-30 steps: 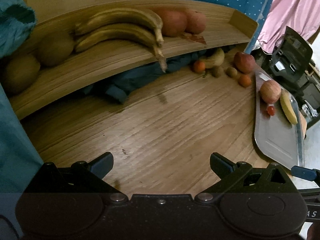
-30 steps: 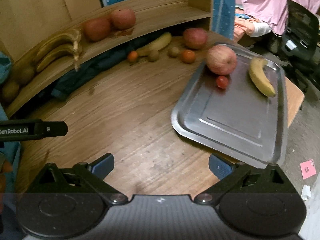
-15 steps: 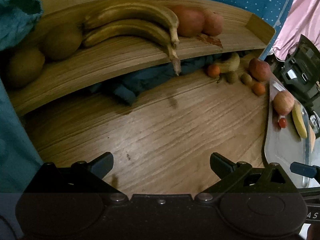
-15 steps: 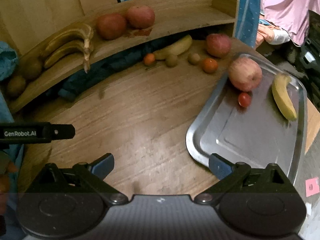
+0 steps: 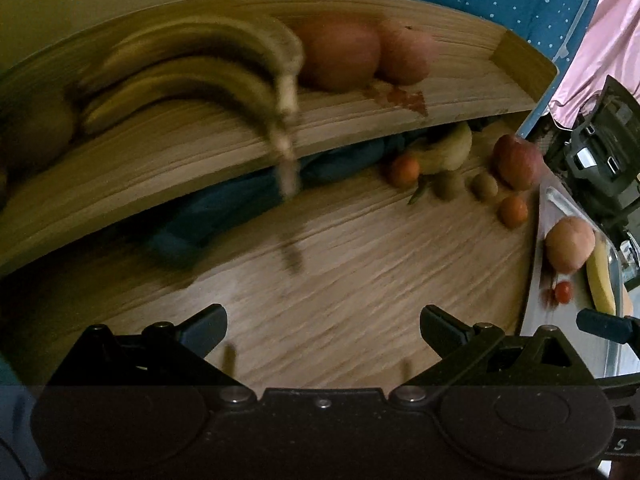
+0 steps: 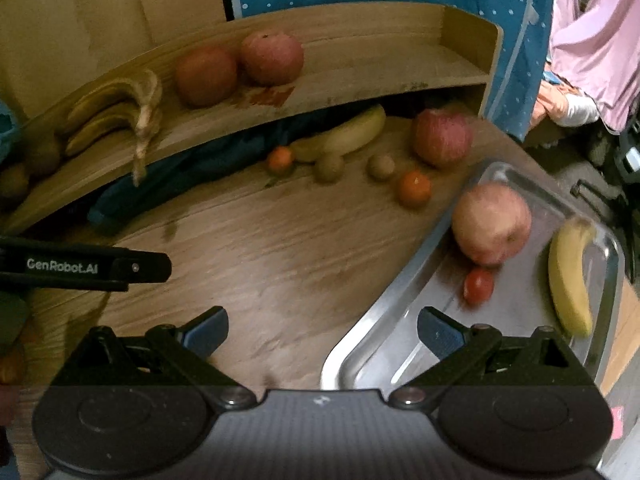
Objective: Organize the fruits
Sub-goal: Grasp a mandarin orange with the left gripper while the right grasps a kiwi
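Left wrist view
left gripper [image 5: 323,322]: jaws spread wide, nothing between them, over bare wooden table [image 5: 340,280].
shelf [image 5: 224,148]: raised wooden ledge at the back; frame is motion-blurred here.
shelf fruit: two dark bananas [image 5: 192,76] at left, two apples [image 5: 360,56] just right of them, touching each other.
table fruit: banana under the shelf edge [image 5: 448,150], orange [image 5: 405,171] beside it, two kiwis [image 5: 466,188], big apple [image 5: 518,162], second orange [image 5: 513,211].
tray [image 5: 534,280]: metal, at right edge, seen nearly side-on.

Right wrist view
right gripper [image 6: 323,326]: fingers apart, empty, the right finger over the tray's near corner [image 6: 360,356].
tray contents: apple [image 6: 491,224] at far left part, cherry tomato [image 6: 478,285] just in front of it, yellow banana [image 6: 570,276] along the right side, apart from both.
loose fruit: same group lies on the table between shelf and tray, off the tray.
left gripper seen from here: black finger marked GenRobot.AI [image 6: 84,268] enters from left, well apart from the tray.
blue cloth [image 6: 168,184]: under the shelf.
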Demonstrator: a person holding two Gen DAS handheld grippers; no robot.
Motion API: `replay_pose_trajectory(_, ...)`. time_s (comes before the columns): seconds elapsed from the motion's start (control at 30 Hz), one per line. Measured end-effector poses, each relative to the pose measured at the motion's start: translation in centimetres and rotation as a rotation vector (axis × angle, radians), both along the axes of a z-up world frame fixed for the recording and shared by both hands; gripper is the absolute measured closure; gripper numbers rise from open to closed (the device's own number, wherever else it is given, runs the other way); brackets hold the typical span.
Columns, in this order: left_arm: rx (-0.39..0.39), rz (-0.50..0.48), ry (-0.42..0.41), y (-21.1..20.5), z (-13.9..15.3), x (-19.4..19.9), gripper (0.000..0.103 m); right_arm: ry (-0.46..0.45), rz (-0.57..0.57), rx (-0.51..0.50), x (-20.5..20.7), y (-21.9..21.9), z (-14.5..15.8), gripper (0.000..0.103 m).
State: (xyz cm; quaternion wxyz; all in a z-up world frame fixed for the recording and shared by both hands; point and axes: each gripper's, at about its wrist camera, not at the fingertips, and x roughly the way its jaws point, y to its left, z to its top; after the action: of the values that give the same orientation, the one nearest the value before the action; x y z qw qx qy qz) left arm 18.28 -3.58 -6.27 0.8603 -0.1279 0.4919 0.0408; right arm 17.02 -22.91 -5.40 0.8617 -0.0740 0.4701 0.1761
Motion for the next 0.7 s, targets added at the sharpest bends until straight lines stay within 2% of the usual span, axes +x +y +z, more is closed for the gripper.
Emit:
replay_pose_trajectory(0.23,-0.016,0.014,-0.016,-1.9,-0.5,4.1,0.001,-0.069,0.079,-0.051,3.5,-0.8,-0.5,0.001)
replay_pose_trajectory(0.5,-0.04,0.046,-0.045,-3.3,-1.0,8.4,0.001,-0.226,0.262,-0.135,7.2,-0.4,-0.5,0.001)
replay_pose_trajectory(0.7,-0.041,0.074,-0.04,-4.1,-1.8,10.2,0.001,-0.253,0.385,-0.17,9.8,0.5,-1.1,0.008)
